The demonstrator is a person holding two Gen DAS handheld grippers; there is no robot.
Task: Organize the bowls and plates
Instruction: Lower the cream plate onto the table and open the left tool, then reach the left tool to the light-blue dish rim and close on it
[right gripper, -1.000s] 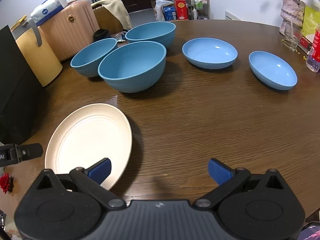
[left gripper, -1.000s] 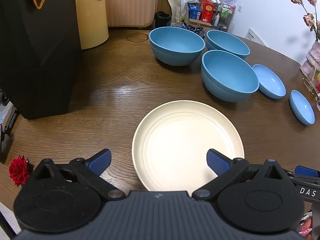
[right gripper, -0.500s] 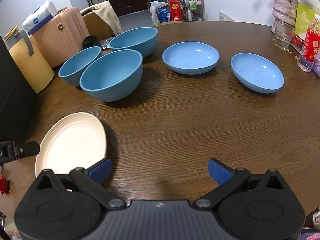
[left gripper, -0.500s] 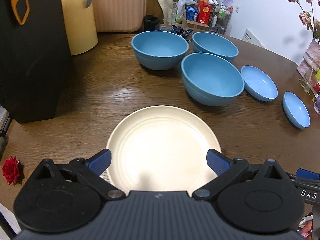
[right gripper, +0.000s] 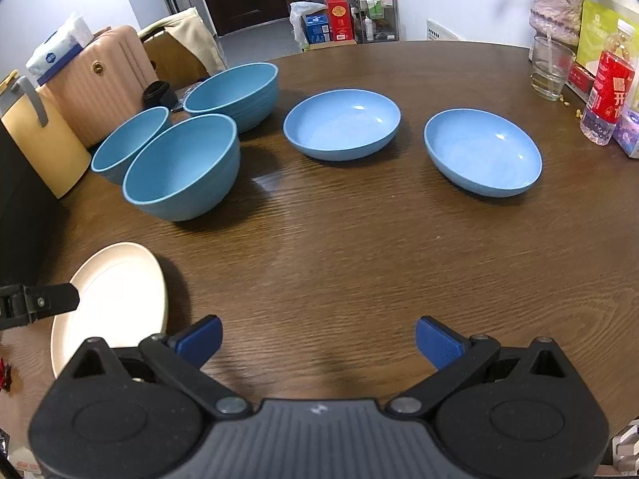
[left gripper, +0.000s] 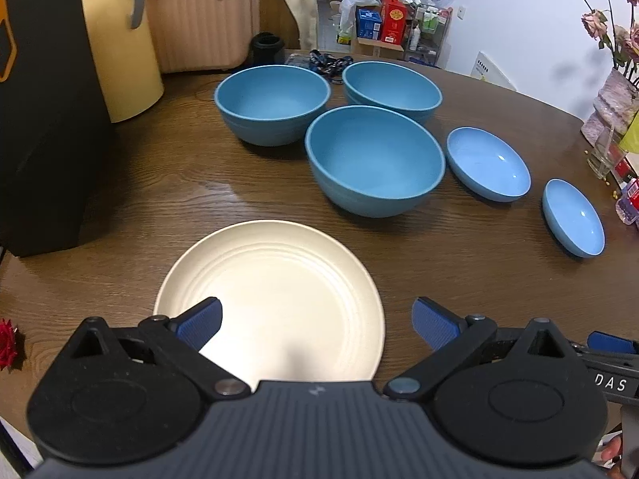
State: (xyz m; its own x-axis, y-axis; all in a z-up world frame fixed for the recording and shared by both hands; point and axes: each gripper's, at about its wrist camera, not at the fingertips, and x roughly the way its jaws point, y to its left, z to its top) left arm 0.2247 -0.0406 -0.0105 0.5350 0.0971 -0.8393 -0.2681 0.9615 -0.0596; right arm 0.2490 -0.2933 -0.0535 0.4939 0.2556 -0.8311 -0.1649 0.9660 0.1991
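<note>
While both grippers hang above a dark wooden table (right gripper: 359,247), the left gripper (left gripper: 315,319) has its blue-padded jaws spread wide and empty over a cream plate (left gripper: 275,299), one pad above the plate's near-left rim and the other past its right edge. Seen from the left wrist, the plate lies flat at 6 o'clock on the tabletop, apart from every other dish. Three deep blue bowls cluster beyond it at 12 o'clock: the nearest bowl (left gripper: 375,159) in front, the left rear bowl (left gripper: 273,101) at 11 o'clock and the right rear bowl (left gripper: 393,88) just behind, the three close together, though contact cannot be told. Two shallow blue dishes sit out toward 2 and 3 o'clock, the nearer-centre dish (left gripper: 487,163) just beside the front bowl and the outer dish (left gripper: 573,221) set apart from it. From the right wrist view, the right gripper (right gripper: 317,339) is likewise wide open and holding nothing, poised over bare wood with the plate at its 9 o'clock. A black case (left gripper: 44,119) stands on the table at 9 o'clock in the left view, and a red rose (left gripper: 8,343) lies at the near-left edge.
</note>
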